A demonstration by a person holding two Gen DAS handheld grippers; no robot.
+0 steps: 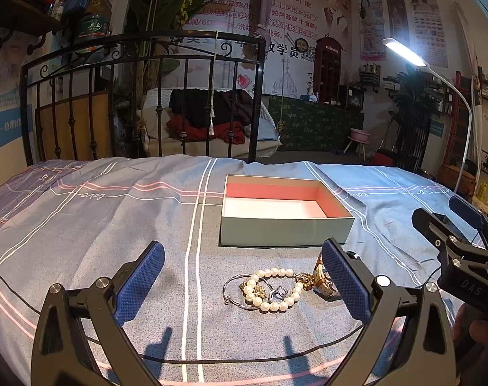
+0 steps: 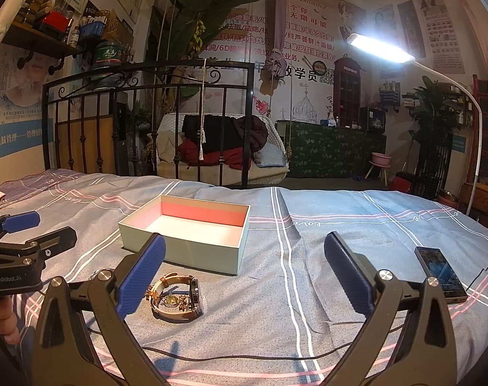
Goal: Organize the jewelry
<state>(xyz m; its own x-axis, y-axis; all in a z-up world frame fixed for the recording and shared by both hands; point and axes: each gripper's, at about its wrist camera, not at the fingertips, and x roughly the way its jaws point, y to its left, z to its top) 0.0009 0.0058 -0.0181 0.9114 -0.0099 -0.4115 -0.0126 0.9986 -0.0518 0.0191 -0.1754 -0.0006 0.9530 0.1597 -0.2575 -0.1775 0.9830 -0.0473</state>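
**Jewelry still outside the box, nothing sorted yet**

Jewelry lies in a small heap on the bedspread (image 1: pixel 83 225), just in front of the open box (image 1: pixel 285 228), on the side nearest the cameras. The heap holds a pearl bracelet (image 1: pixel 273 289), a thin wire bangle (image 1: pixel 234 292) partly under it, a small ring-like piece (image 1: pixel 277 294) inside the pearl loop, and a gold watch (image 2: pixel 179 299) touching the pearls on the right. The box shows a bare pale floor and pink inner walls; nothing has gone in.

By that evidence the task is at its start: every piece is left to move.

The left gripper (image 1: pixel 244 280) hovers over the heap with its jaws spread wide, holding nothing. The right gripper (image 2: pixel 244 276) is likewise released and empty, aimed past the right of the box, with the watch beside its left finger. A phone (image 2: pixel 440 275) lies well right of the box.
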